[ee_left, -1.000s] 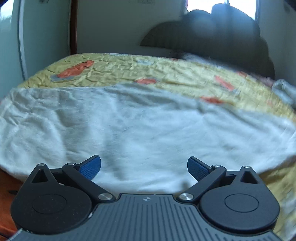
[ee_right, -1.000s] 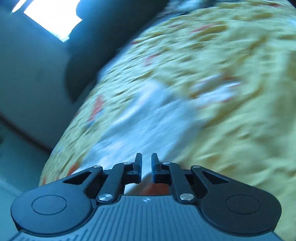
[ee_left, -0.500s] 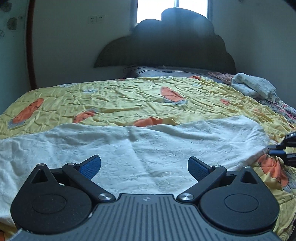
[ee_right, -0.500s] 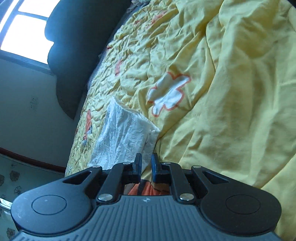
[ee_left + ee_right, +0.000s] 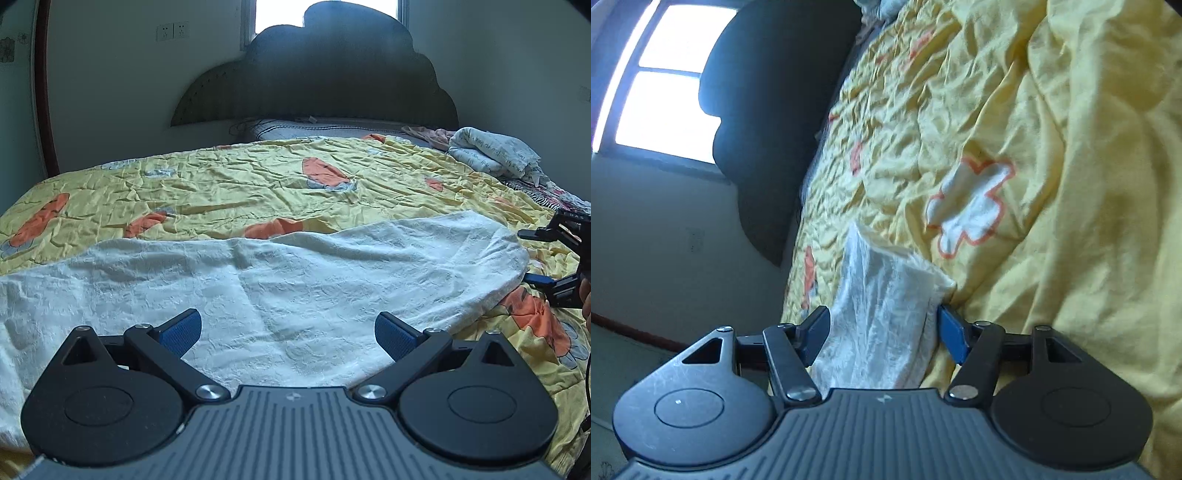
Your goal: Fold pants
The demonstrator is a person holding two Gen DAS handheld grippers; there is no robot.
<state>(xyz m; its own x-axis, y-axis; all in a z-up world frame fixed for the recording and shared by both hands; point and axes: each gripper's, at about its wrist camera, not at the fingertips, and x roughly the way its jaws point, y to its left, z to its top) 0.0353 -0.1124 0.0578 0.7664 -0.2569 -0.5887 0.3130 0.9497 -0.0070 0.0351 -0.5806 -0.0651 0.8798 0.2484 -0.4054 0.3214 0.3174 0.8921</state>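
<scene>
While spread wide, right gripper (image 5: 882,334) jaws straddle pants (image 5: 882,314) end

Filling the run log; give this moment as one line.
task: fold pants | white pants flat on yellow bedspread | left gripper open | right gripper open around pants end

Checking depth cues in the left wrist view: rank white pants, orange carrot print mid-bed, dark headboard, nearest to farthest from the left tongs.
1. White pants: directly ahead of the open left tongs, spread across.
2. Orange carrot print: mid-bed, beyond the pants.
3. Dark headboard: far end, against the wall.
</scene>
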